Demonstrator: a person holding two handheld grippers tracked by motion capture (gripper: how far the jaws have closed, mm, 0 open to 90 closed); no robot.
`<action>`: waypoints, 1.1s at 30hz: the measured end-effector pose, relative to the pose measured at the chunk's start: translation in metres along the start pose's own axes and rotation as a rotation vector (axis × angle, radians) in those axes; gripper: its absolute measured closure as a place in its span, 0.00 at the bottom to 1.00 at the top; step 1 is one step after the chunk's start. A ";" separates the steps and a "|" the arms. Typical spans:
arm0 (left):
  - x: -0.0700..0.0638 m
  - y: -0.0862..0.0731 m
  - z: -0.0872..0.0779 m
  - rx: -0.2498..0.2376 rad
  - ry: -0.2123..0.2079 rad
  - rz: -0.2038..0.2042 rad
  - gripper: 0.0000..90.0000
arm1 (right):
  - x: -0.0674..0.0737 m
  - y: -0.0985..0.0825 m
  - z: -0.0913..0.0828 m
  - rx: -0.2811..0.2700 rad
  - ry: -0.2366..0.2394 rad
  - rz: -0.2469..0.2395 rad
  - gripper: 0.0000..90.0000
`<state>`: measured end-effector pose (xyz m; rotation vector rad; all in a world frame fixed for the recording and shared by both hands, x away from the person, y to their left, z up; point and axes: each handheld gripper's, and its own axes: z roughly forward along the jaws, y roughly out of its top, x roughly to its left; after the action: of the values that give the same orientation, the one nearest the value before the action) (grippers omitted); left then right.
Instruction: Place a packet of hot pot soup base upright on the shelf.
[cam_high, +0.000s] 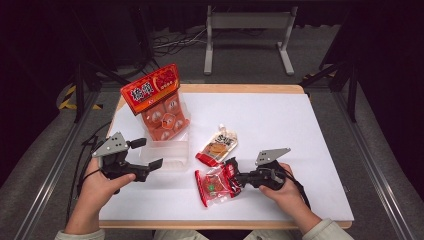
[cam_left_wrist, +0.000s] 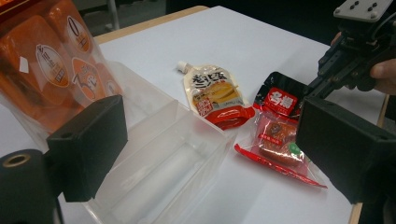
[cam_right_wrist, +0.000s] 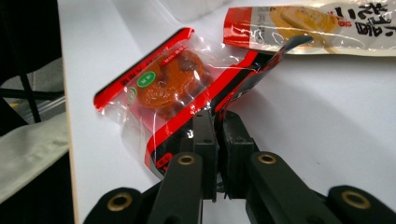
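Near edge, centre: R gripper (cam_right_wrist: 215, 126) clamped on red snack pack (cam_high: 216, 186), pack flat on white table (cam_high: 280, 125). L gripper (cam_high: 150, 153) wide open at clear box (cam_high: 167, 152), nothing gripped. Just beyond pack: yellow pouch (cam_high: 218, 145). Far left: orange bag (cam_high: 159, 104) in box.

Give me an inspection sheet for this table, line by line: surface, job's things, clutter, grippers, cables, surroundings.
Surface: white table, wooden edge, flat.
Job's things: clear red-edged snack pack lies flat near the front edge; its right end is pinched.
Clutter: spouted pouch lies flat behind the pack; clear bin with an orange bag standing in its far end.
Grippers: right gripper shut on the pack's edge, fingers together; left gripper open at the bin's near left corner, holding nothing.
Cables: one trails from each gripper; more on the floor behind.
Surroundings: grey frame behind the table, dark curtains.
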<state>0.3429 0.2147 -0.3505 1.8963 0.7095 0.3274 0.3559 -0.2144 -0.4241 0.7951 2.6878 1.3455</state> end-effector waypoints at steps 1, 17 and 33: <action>0.000 0.000 0.000 0.003 0.000 0.007 0.11 | 0.000 0.001 -0.001 -0.009 0.008 0.003 0.97; -0.007 0.002 0.009 0.012 -0.036 0.024 0.10 | 0.009 0.025 -0.036 -0.146 0.026 -0.020 1.00; -0.017 0.003 0.023 0.022 -0.073 0.036 0.11 | 0.021 0.044 -0.068 -0.214 -0.010 -0.085 1.00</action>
<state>0.3428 0.1867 -0.3562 1.9335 0.6324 0.2726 0.3396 -0.2333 -0.3440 0.6560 2.4827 1.5691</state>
